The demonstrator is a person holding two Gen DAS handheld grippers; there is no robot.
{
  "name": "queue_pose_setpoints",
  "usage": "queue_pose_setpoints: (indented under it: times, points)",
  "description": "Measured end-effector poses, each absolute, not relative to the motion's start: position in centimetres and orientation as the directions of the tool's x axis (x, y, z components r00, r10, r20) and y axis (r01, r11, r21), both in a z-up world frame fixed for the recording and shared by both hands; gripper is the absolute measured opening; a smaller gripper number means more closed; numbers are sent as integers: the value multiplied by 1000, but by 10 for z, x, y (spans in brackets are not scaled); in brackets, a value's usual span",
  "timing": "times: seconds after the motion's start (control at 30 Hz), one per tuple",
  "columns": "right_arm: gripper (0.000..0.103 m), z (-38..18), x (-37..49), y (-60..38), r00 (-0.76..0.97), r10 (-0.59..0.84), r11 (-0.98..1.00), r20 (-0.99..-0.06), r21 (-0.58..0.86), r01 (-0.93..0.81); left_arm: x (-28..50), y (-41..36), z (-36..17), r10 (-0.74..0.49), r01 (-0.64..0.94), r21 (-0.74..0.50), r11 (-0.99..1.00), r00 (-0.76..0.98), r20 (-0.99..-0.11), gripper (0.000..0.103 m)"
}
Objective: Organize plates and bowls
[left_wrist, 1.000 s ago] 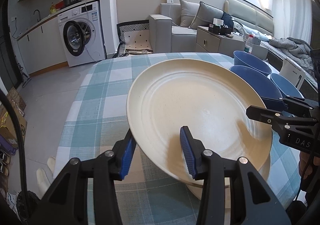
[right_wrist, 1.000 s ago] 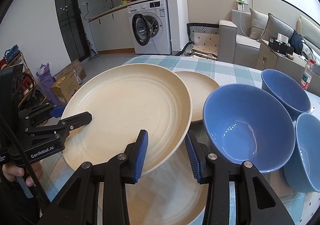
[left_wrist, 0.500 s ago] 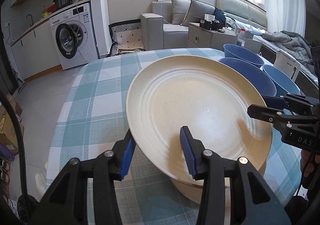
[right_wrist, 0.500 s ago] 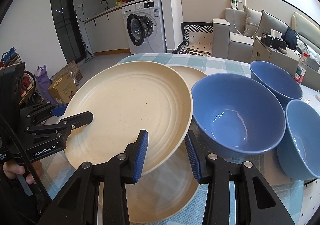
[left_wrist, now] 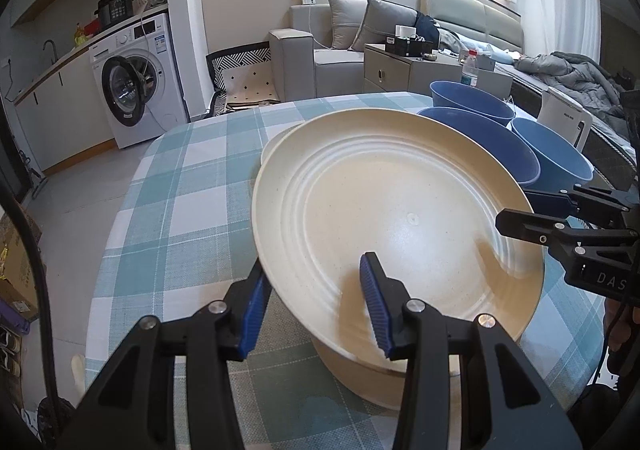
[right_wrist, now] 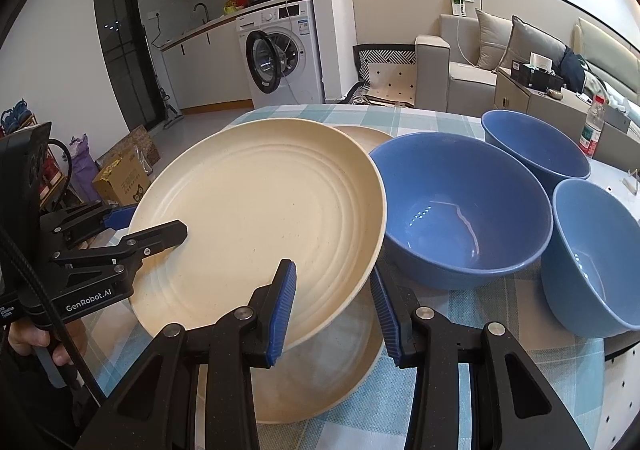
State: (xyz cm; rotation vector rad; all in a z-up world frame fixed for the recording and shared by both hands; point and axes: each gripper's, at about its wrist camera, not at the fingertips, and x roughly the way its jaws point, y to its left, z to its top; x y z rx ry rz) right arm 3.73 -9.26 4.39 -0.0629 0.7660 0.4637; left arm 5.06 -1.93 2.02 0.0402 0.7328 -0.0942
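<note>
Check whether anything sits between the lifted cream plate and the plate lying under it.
Nothing visible does. The lifted plate, clamped by both hand-held grippers, hangs tilted right above the lower plate. The nearest blue bowl stands beside them.

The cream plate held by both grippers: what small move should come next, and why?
Probably carry the cream plate a little further away and lower it onto the far plate. The left gripper and right gripper each clamp its rim, it hangs tilted above the near plate, and the blue bowl stands close beside, so move it level and gently.
</note>
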Motion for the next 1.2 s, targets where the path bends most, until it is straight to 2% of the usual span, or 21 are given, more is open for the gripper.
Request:
queue_pose_setpoints:
  times: [1.2]
  points:
    - [40,24,29,-95,595,385,893,-706,121,-434,30,-21,4,-66,96,4,995,710,-702,43]
